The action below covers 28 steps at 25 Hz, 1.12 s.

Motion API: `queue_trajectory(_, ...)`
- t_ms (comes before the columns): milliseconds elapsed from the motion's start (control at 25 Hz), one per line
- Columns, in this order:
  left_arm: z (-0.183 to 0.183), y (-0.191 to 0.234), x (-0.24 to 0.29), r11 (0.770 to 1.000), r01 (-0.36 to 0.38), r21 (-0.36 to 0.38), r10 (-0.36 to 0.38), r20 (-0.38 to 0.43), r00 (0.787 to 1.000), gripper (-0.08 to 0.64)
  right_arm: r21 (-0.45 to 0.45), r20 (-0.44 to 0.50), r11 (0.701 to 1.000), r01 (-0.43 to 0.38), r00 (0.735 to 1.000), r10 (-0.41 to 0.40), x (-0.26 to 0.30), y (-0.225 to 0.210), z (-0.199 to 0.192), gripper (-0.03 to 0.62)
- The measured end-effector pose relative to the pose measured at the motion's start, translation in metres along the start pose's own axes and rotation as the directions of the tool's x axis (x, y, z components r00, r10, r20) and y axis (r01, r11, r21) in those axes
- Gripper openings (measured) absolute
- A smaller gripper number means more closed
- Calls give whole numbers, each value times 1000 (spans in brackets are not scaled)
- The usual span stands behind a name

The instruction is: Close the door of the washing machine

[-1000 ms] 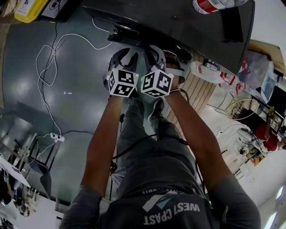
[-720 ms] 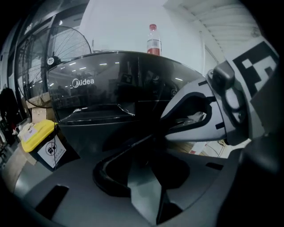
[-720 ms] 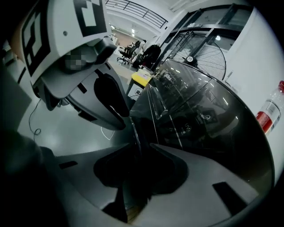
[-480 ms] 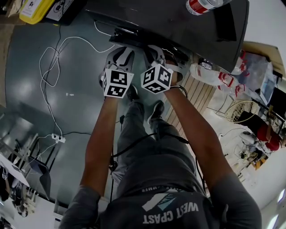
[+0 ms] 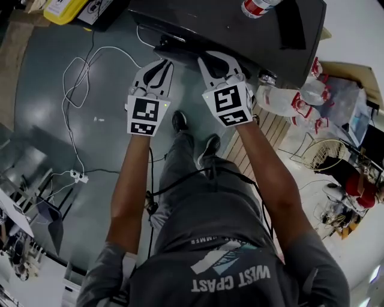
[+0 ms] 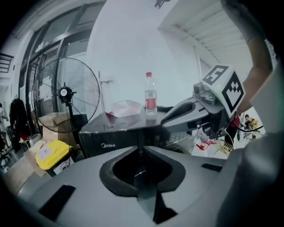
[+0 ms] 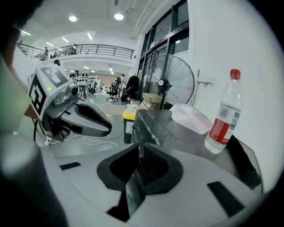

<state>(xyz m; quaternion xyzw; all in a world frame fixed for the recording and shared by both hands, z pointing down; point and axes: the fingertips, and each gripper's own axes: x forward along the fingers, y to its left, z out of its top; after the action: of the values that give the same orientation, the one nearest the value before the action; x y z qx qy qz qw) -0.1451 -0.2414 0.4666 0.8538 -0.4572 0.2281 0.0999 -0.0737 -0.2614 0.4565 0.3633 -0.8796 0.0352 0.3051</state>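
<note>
**Clerk:** Item one, the washing machine (image 5: 228, 27). Location?

**Checker:** Far edge of the scene, a dark cabinet on the grey floor (image 5: 102, 138). Its door can't be told apart from the body in any view. The front panel faces the person.

**Clerk:** Position relative to the left gripper (image 5: 161, 65)?

**Checker:** Straight ahead of its tips and just beyond them, at the cabinet's left front part, not touching. The jaws have just been closing. They now meet with nothing between them.

**Clerk:** And the right gripper (image 5: 211, 58)?

**Checker:** It is beside the left one, pointing at the machine's near front edge, also clear of it. Its jaws have also just been closing and are together and empty.

**Clerk:** Items on top?

**Checker:** One red-labelled bottle (image 6: 150, 95), upright, and a pale plastic bag (image 6: 126, 107) left of it.

**Clerk:** Surroundings?

**Checker:** A standing fan (image 6: 66, 93) to the left, a yellow box (image 5: 66, 9) at far left, and a white cable (image 5: 72, 78) trailing over the floor.
</note>
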Motion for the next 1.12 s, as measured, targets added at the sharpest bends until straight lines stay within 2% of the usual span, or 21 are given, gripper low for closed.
queue_trajectory(240,63,-9,-50,998,-8,70,3,72,997,44,45,157,999,-13,988,6,-75,-22,62,43)
queue_trajectory(440,106,-10,-100,993,-41,110,28,119,992,44,82,279,996,-35,960,11,-140,-32,106,35)
queue_trajectory(600,134,-28,-145,988,-63,142,41,149,988,44,109,366,991,-76,930,31,-201,-36,133,32)
queue_trajectory(760,153,-53,-178,985,-90,146,63,177,982,44,108,392,990,-95,919,45,-253,-45,140,28)
queue_trajectory(920,162,-69,-217,989,-118,94,96,207,974,44,110,420,987,-114,906,58,-295,-41,146,28)
queue_trajectory(1120,182,-92,-250,982,-164,96,131,280,951,45,90,457,989,-114,887,61,-344,-40,147,28)
